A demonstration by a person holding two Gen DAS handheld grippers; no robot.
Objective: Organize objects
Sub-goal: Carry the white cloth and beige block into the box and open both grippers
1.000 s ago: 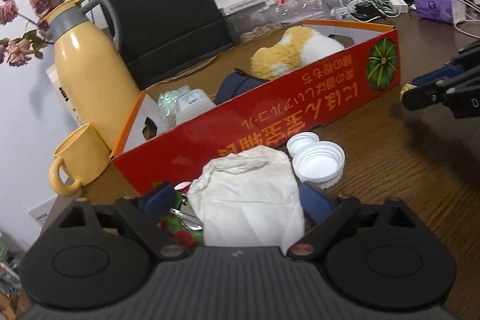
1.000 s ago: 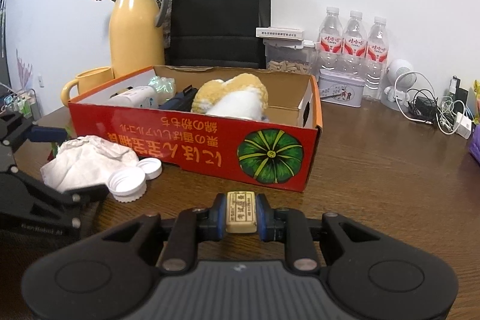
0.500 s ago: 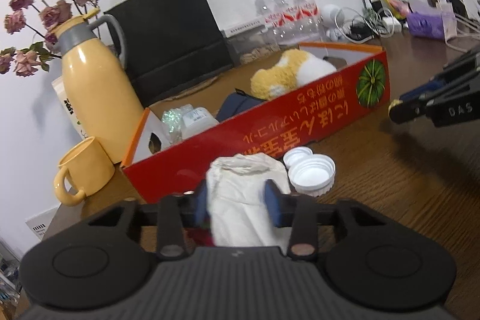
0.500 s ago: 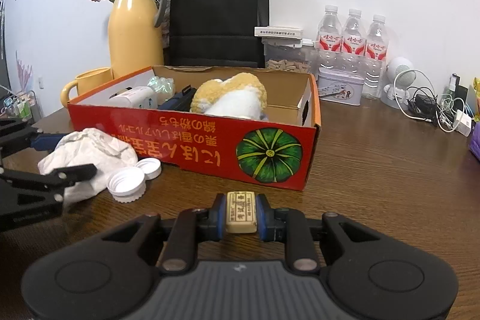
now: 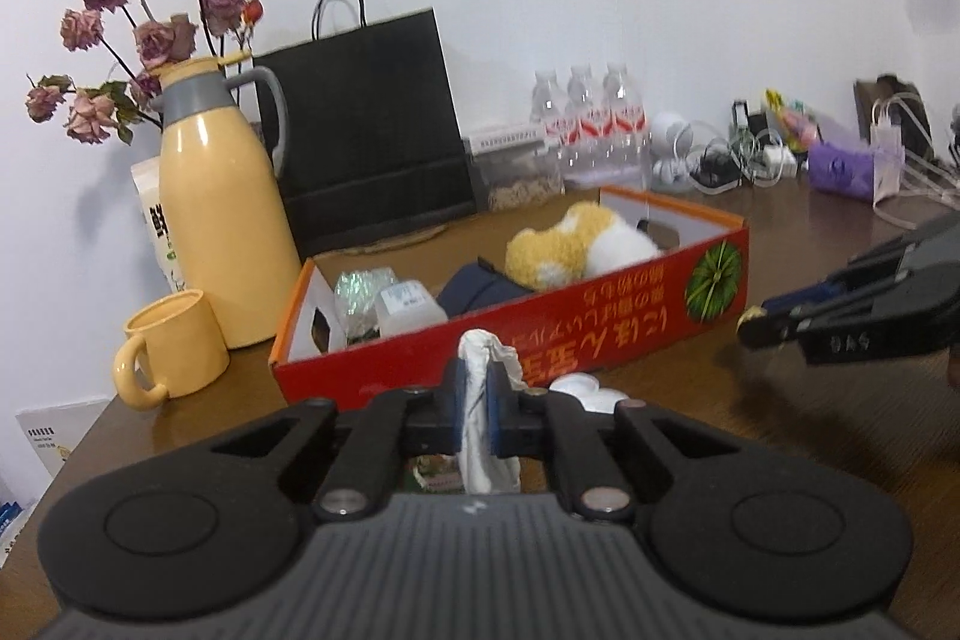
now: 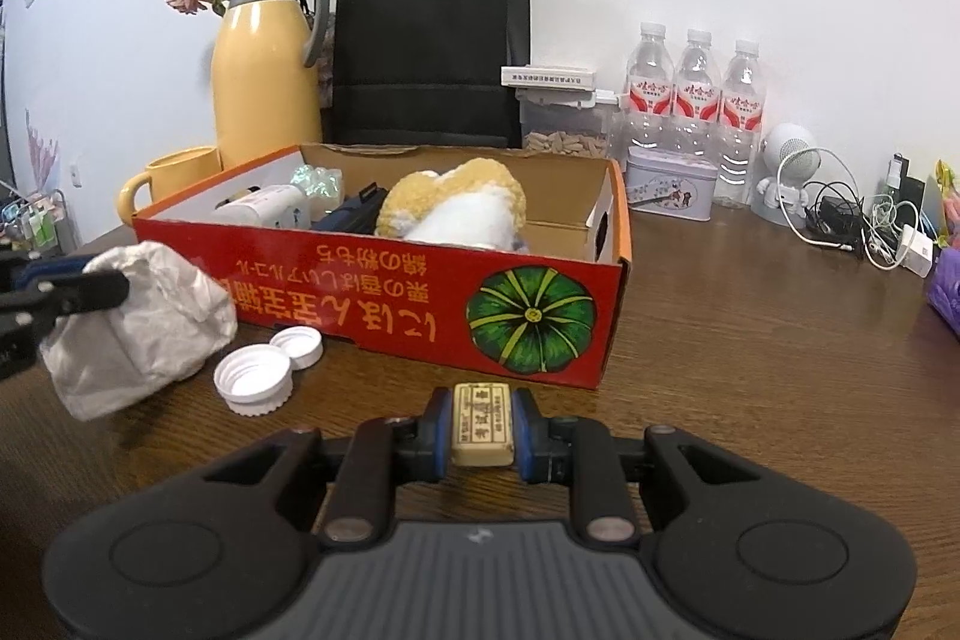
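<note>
Both grippers grip: left gripper (image 5: 477,415) pinches the cloth (image 6: 141,319), right gripper (image 6: 481,430) a tile (image 6: 482,423); lift cloth clear over the box (image 6: 384,307) wall.

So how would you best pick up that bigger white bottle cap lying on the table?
Probably from straight above, pinching the ribbed outer wall of the bigger cap across its width. It lies open side up, so the rim stands free. Avoid the side toward the smaller cap, which sits right against it.
</note>
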